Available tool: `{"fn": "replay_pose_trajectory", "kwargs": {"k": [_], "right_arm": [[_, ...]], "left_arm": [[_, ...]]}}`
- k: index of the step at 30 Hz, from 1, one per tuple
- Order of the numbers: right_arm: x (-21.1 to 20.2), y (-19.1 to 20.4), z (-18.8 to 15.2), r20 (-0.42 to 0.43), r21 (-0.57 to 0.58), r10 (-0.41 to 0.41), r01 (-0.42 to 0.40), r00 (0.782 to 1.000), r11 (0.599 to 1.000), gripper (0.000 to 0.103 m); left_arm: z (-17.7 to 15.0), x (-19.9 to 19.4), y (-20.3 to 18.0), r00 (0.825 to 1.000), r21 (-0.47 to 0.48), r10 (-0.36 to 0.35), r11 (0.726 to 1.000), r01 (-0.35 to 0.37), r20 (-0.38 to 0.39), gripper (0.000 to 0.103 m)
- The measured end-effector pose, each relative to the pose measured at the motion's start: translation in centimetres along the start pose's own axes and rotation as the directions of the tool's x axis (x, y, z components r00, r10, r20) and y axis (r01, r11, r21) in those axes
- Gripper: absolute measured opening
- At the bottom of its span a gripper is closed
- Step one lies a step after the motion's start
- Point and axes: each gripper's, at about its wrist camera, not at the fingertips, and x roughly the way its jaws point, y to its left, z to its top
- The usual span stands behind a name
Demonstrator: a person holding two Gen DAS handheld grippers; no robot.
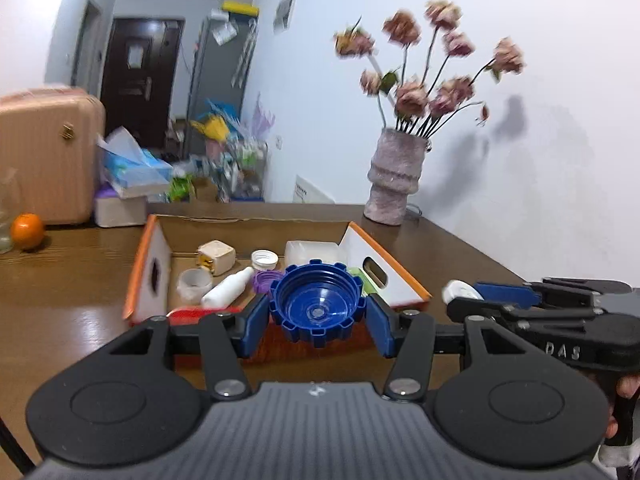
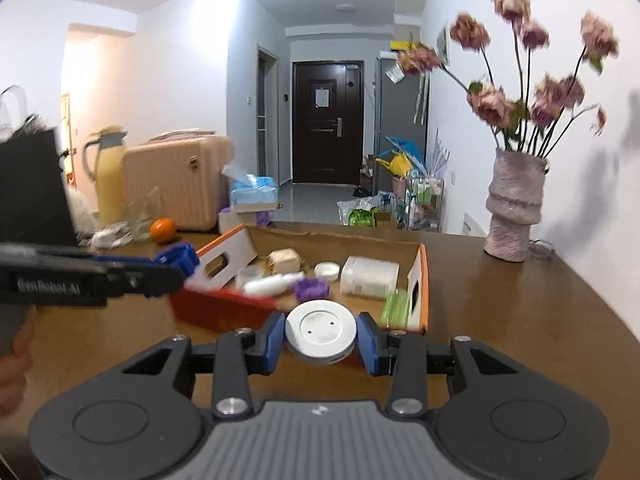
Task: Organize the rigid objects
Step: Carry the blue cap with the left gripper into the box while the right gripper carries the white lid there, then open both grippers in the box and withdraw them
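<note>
Blue cap (image 1: pixel 317 305) sits clamped between left hand-held gripper (image 1: pixel 318 320) pads.

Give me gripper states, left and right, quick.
Left gripper: closed on a big blue ribbed cap, held near the cardboard box.
Right gripper: closed on a round white disc.

Raised letters "DAS" on the black plastic body of the right tool (image 1: pixel 468 298), seen side-on to the right of the left tool in the left wrist view. White lettering on the black body of the left tool (image 2: pixel 182 262), seen left of the right tool in the right wrist view; blurred, it reads roughly "GenRobot.AI". The sheet of paper on the dark brown door (image 2: pixel 322 98), far ahead of the right tool, is too small to read.
</note>
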Motion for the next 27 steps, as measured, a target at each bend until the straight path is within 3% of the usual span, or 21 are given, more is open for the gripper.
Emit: {"fn": "replay_pose_trajectory", "kwargs": {"k": [4, 9, 13, 16, 21, 27], "right_arm": [[7.5, -2.7, 2.8, -0.079, 0.066, 0.009, -0.004, 0.997, 0.998, 0.039], [15.3, -4.1, 4.1, -0.19, 0.055, -0.022, 0.033, 0.982, 0.998, 0.039], [19.1, -4.1, 4.1, -0.242, 0.02, -0.046, 0.053, 0.969, 0.998, 0.039], [20.4, -4.3, 3.9, -0.255, 0.006, -0.057, 0.06, 0.965, 0.998, 0.039], [20.2, -5.1, 4.2, -0.225, 0.011, -0.065, 0.069, 0.972, 0.998, 0.04], [18.0, -4.9, 5.1, -0.191, 0.004, -0.068, 0.07, 0.979, 0.998, 0.041]], "left_arm": [[1.8, 7.6, 1.7, 0.993, -0.026, -0.011, 1.0, 0.008, -0.115, 0.054], [1.7, 13.7, 2.3, 0.984, -0.019, -0.03, 0.999, 0.027, -0.176, 0.054], [1.2, 16.7, 2.0, 0.98, 0.005, -0.034, 0.999, 0.035, -0.194, 0.059], [1.1, 17.1, 2.3, 0.98, 0.002, -0.067, 0.998, 0.069, -0.185, 0.073], [2.1, 15.7, 4.0, 0.984, 0.013, -0.066, 0.998, 0.069, -0.163, 0.079], [4.0, 11.8, 7.3, 0.994, 0.041, 0.059, 0.998, -0.056, -0.09, 0.085]]}}
